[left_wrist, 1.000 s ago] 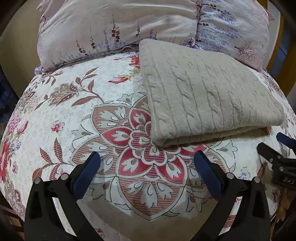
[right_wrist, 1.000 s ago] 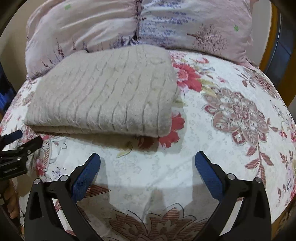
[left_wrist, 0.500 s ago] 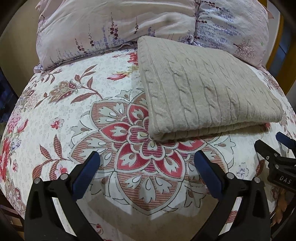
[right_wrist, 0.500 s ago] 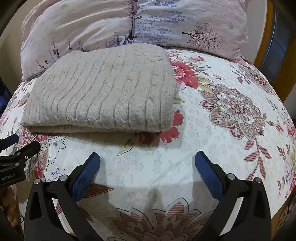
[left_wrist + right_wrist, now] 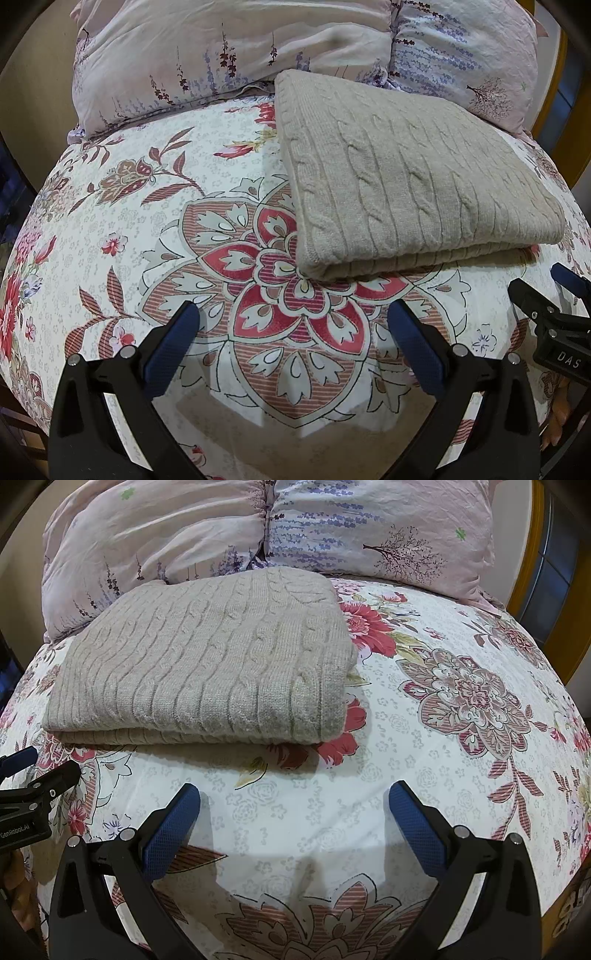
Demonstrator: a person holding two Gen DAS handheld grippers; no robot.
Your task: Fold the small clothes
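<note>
A beige cable-knit sweater [image 5: 406, 177] lies folded in a flat rectangle on the floral bedsheet [image 5: 147, 229], its folded edge facing me. It also shows in the right wrist view [image 5: 207, 668]. My left gripper [image 5: 293, 325] is open and empty, hovering over the sheet just short of the sweater's near left corner. My right gripper [image 5: 294, 805] is open and empty, over the sheet in front of the sweater's near right corner. Each gripper shows at the edge of the other's view: the right one [image 5: 554, 317], the left one [image 5: 33, 779].
Two pale pink floral pillows [image 5: 240, 48] [image 5: 369, 528] lie behind the sweater at the head of the bed. A yellow wooden frame [image 5: 535, 572] stands at the right. The floral sheet [image 5: 461, 701] spreads to the right of the sweater.
Both grippers have drawn back slightly from the sweater and tilted a little; the sweater sits a bit farther up in both views. The jaws stayed open and empty.
</note>
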